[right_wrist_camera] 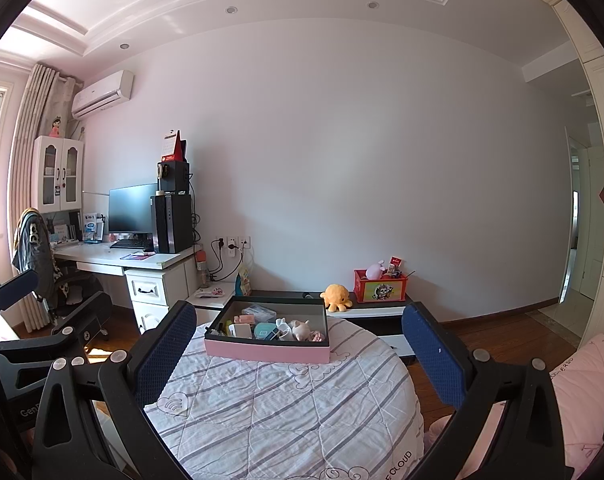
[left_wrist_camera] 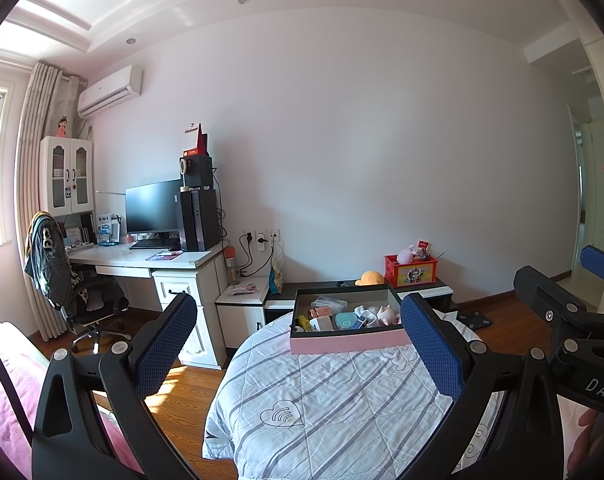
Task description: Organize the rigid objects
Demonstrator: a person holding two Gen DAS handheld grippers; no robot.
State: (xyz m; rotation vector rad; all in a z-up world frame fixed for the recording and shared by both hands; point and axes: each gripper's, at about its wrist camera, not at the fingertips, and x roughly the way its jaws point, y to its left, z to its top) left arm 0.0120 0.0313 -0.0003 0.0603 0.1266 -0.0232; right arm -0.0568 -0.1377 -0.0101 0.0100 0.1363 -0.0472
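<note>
— Left wrist view: both the left gripper (left_wrist_camera: 298,340) and right gripper (right_wrist_camera: 298,348) are spread, empty; the pink box (left_wrist_camera: 348,342) sits far across the quilt (left_wrist_camera: 322,400).
— Approach level, choose one item, avoid its rim.

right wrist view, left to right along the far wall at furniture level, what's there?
Desk chair → monitor → computer tower → wall sockets → orange octopus plush → red crate → doorway.
</note>
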